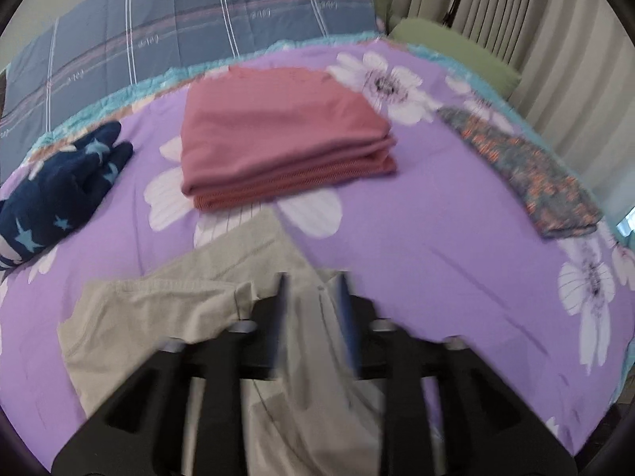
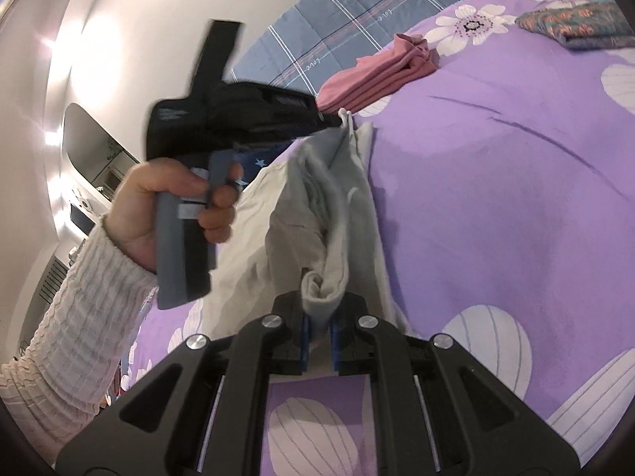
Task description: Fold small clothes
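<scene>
A beige garment (image 1: 190, 297) lies partly on the purple flowered bedspread (image 1: 436, 230), one part lifted. My left gripper (image 1: 311, 289) is shut on a fold of the beige garment, its image blurred. My right gripper (image 2: 319, 309) is shut on another bunched edge of the same beige garment (image 2: 317, 206) and holds it above the bed. The left gripper (image 2: 333, 117) shows in the right wrist view, held by a hand in a white sleeve, pinching the cloth's far end.
A folded pink garment (image 1: 278, 139) lies mid-bed, also in the right wrist view (image 2: 377, 75). A navy star-print garment (image 1: 59, 186) lies at the left. A folded multicolour patterned cloth (image 1: 528, 170) lies at the right. A blue plaid quilt (image 1: 178, 27) lies behind, curtains (image 1: 535, 20) at the far right.
</scene>
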The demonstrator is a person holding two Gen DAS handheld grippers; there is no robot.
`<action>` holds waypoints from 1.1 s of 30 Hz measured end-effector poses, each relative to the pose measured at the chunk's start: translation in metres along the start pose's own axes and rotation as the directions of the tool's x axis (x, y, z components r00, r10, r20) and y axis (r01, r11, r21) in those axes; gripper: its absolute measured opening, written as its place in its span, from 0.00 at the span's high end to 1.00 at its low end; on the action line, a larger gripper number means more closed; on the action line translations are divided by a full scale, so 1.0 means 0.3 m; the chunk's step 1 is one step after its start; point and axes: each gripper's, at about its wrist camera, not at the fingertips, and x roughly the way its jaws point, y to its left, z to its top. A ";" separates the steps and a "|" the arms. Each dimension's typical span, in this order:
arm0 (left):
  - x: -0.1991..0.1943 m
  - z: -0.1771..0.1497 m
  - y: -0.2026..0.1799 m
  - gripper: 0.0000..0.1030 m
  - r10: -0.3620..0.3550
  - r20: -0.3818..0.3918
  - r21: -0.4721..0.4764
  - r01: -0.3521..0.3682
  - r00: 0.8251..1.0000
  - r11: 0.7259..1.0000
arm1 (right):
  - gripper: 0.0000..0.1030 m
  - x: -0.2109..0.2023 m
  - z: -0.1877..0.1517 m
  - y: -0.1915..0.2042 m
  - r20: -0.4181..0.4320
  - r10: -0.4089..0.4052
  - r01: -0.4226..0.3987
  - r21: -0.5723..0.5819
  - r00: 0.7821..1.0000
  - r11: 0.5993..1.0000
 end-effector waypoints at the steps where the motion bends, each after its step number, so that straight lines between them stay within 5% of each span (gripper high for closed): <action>1: -0.040 -0.009 -0.002 0.50 0.005 0.032 -0.004 -0.005 0.999 1.000 | 0.92 0.001 -0.001 -0.005 -0.003 0.004 -0.004 0.008 1.000 1.000; 3: -0.109 -0.040 -0.012 0.49 -0.001 0.078 0.020 -0.001 0.997 1.000 | 0.92 0.001 -0.002 -0.015 -0.010 0.019 -0.018 0.027 1.000 0.999; 8: -0.291 -0.266 -0.014 0.28 0.049 0.157 0.106 -0.066 0.986 0.992 | 0.92 0.001 -0.004 -0.020 -0.018 0.027 -0.026 0.042 0.999 0.999; 14: -0.403 -0.630 0.025 0.19 0.123 0.124 0.110 -0.137 0.985 0.984 | 0.92 -0.003 -0.009 -0.010 -0.027 0.024 -0.022 0.041 0.999 0.999; 18: -0.426 -0.783 0.046 0.18 0.089 0.078 0.050 -0.093 0.993 0.994 | 0.92 -0.002 -0.001 -0.003 -0.032 0.022 -0.021 0.045 0.999 0.999; 24: -0.365 -0.841 0.032 0.18 0.215 0.061 0.097 -0.220 0.975 0.971 | 0.92 -0.017 0.026 0.026 -0.017 0.042 -0.042 0.031 0.999 0.999; 29: -0.379 -0.825 0.073 0.18 0.266 0.092 0.019 -0.269 0.960 0.963 | 0.93 -0.043 0.055 0.053 0.000 0.064 -0.064 0.030 0.998 0.997; 31: -0.383 -0.828 0.089 0.18 0.327 0.097 0.021 -0.330 0.940 0.944 | 0.93 -0.055 0.065 0.052 0.007 0.063 -0.063 0.036 0.998 0.997; 33: -0.378 -0.839 0.109 0.18 0.420 0.094 0.042 -0.425 0.903 0.904 | 0.93 -0.050 0.066 0.031 -0.008 0.038 -0.037 0.045 0.999 0.998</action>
